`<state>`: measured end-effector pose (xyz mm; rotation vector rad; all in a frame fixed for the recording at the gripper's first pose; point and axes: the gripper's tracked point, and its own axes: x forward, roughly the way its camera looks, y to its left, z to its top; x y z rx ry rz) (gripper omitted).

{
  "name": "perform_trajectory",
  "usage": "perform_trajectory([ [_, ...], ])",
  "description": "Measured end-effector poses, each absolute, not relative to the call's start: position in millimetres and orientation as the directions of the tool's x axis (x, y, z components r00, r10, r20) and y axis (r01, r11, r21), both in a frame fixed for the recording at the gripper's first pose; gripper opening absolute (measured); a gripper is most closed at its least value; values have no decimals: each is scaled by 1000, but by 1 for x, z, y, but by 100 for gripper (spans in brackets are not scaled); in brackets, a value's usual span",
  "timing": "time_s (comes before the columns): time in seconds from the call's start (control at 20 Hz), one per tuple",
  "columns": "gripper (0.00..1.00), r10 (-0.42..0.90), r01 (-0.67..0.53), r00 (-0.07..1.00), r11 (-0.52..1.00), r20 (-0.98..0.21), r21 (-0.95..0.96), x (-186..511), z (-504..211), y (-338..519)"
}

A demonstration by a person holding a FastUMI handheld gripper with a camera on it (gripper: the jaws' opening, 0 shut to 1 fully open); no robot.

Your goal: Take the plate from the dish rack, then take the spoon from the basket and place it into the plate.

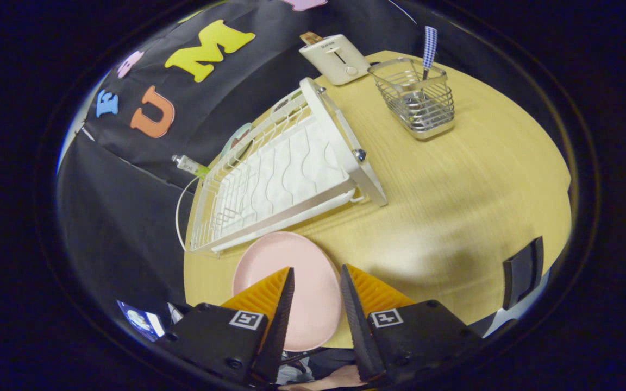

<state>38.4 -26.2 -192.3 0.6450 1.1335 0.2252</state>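
A pink plate [302,271] lies flat on the wooden table [454,184], close to its near edge and just in front of the white dish rack [286,174]. My gripper [317,267] hovers over the plate with its fingers apart; the plate shows in the gap between them and neither finger presses on it. Far beyond the fingers, a wire basket [416,100] stands on the table. A spoon with a blue-and-white checked handle [429,46] sticks upright out of it.
A white toaster [335,57] stands at the back, between the rack and the basket. A small tube [189,165] and a white cable lie past the rack's far side. A black object [522,271] sits at the table's near right edge.
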Motion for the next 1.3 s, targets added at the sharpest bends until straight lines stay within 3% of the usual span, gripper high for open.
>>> perform_trajectory([
  [0.4,80,329,93,616,872,-716,480,34,-151,-101],
  [0.6,82,170,104,768,919,-617,381,46,-129,-165],
  [0.8,83,-29,117,895,978,-445,172,58,-104,-229],
  [0.85,91,-65,127,913,984,-403,128,61,-101,-238],
  [0.9,98,-81,125,928,987,-363,99,67,-95,-246],
  [1.3,100,-1,34,954,994,-300,104,140,-120,-259],
])
